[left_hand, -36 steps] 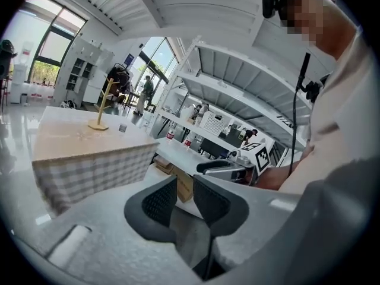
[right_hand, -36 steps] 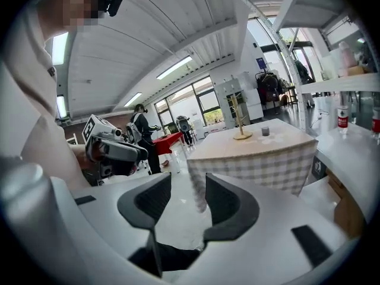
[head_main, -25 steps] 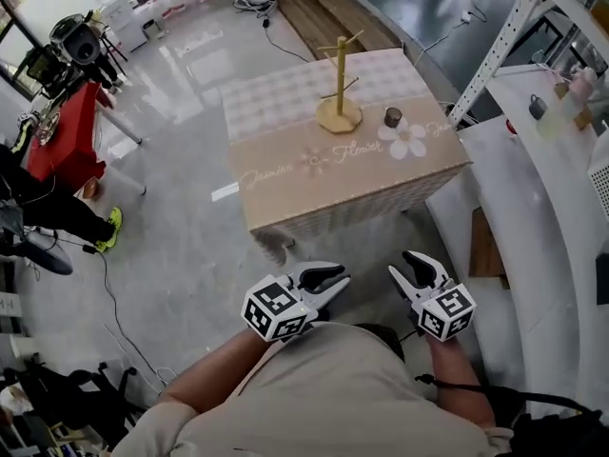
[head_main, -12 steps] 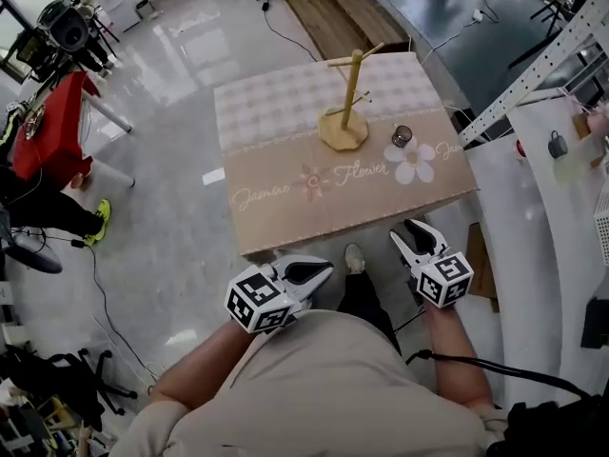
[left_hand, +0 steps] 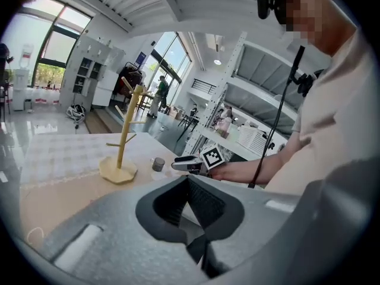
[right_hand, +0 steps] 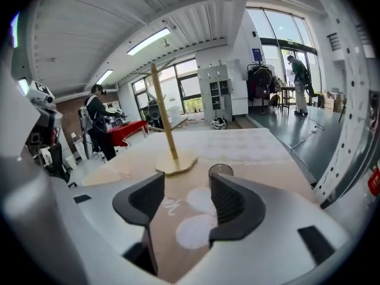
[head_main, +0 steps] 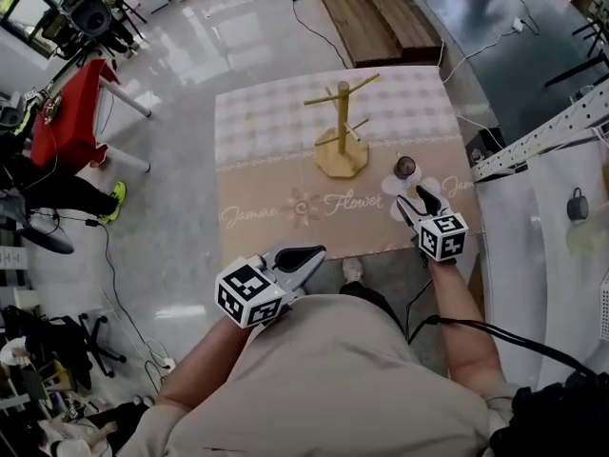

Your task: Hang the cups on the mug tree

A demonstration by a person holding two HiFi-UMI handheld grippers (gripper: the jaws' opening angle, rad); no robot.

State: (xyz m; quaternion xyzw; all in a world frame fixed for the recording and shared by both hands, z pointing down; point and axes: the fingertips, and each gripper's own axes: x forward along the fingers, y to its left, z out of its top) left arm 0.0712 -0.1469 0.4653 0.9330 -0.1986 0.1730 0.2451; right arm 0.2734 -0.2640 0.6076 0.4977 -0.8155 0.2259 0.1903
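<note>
The mug tree (head_main: 341, 127) stands upright on its flat base near the middle of the table (head_main: 257, 122), and its post, the long axis, points straight up. 2 cross pegs pass through the post, 1 near the top and 1 lower down. In the head view both run roughly left to right and slant.

The 1 cup (head_main: 406, 167) stands on the table just to the right of the mug tree's base and slightly nearer the person. It is upright with its open mouth facing up. It is small and dark, and it sits at the edge of a white flower printed on the cloth. I cannot tell which way its handle points.

The right gripper (head_main: 411, 196) is to the right of the mug tree and nearer the person, just on the near side of the cup. It points toward the cup and is tipped downward. Its jaws stand spread and have just been opening. Only cloth shows between them, and the cup sits just beyond the tip of the right jaw.

The left gripper (head_main: 319, 252) is well apart from the mug tree, to its left and off the table's near edge, pointing toward the table. Its jaw tips are pressed together with nothing between them.
</note>
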